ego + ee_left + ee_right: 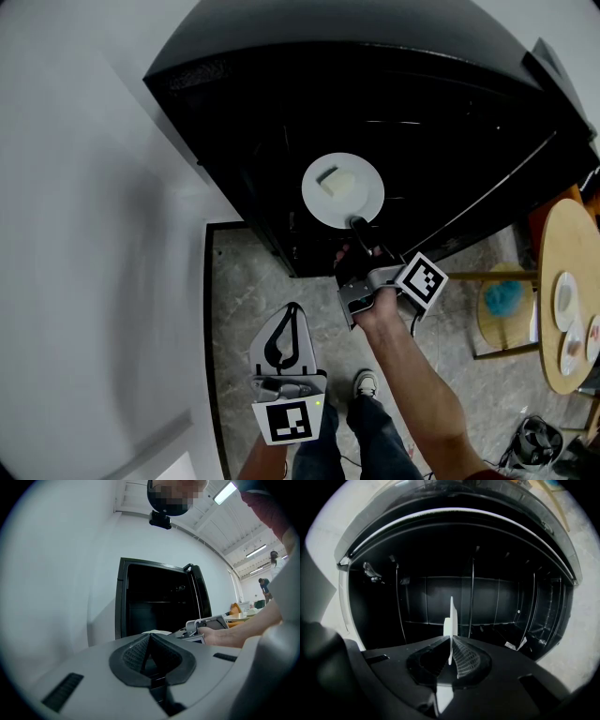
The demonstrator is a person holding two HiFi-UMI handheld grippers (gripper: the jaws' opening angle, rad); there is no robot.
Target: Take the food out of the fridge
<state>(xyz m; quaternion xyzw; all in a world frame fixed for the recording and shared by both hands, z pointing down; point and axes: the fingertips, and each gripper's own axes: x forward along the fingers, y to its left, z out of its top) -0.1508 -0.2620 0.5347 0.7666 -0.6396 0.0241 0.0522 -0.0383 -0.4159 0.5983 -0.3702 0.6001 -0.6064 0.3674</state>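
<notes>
Two grippers, both closed: the right gripper (357, 224) clamps the white plate (343, 190), the left gripper (292, 309) empty

Layout, seen from above. The fridge (281, 141) is standing open at the far side of the floor (244, 281), with a wall running along its left. The plate (343, 190) is sitting level at the fridge's front opening, the food (337, 180) lying on it left of its middle. The right claw (359, 225) is clamping the plate's near rim. The left claw (286, 337) is hanging nearer the person, left of the right claw, jaws together on nothing. The counter (572, 244) is standing right of the fridge, with dishes (565, 300) lying toward its near edge.
</notes>
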